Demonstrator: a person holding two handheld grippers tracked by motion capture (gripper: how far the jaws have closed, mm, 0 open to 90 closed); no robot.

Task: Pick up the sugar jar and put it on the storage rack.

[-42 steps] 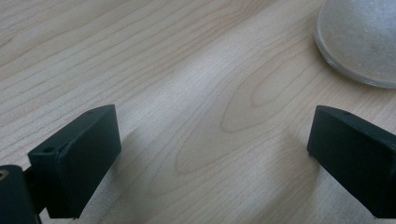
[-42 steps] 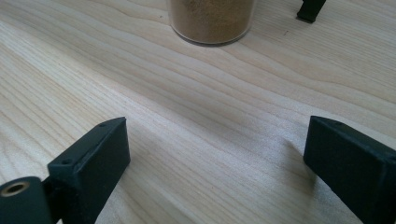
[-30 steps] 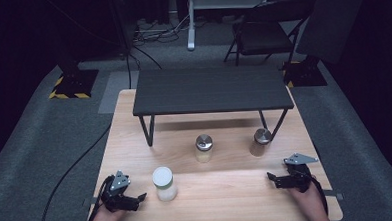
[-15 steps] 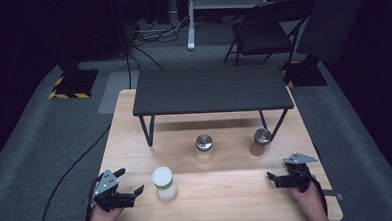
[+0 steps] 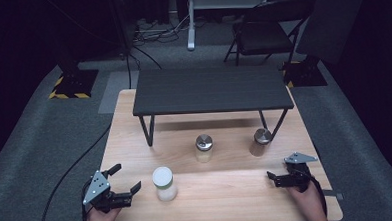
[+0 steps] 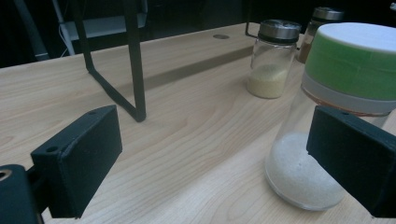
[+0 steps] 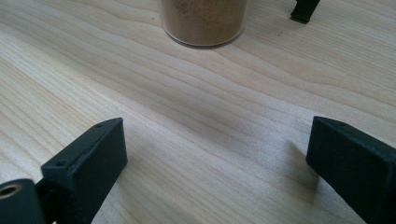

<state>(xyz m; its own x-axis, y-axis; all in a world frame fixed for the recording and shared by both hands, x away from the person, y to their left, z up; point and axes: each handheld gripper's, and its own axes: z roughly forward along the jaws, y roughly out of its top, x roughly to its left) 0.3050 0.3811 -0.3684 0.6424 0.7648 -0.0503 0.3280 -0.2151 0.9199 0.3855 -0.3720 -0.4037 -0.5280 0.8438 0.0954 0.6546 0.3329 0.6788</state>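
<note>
Pale wood tabletop [image 5: 228, 199] carries the work, with dark floor around it. Near its front left stands the green-lidded jar [image 5: 164, 183], holding white powder, upright and free. Just beside it, the left gripper [image 5: 126, 179] has its fingers spread wide, one alongside the jar's glass. A good grasp, I judge, means sliding across until the jar sits centred between them, then closing below the lid. The right gripper [image 5: 271, 176] rests open, well apart, facing the brown spice jar [image 5: 260, 141].
</note>
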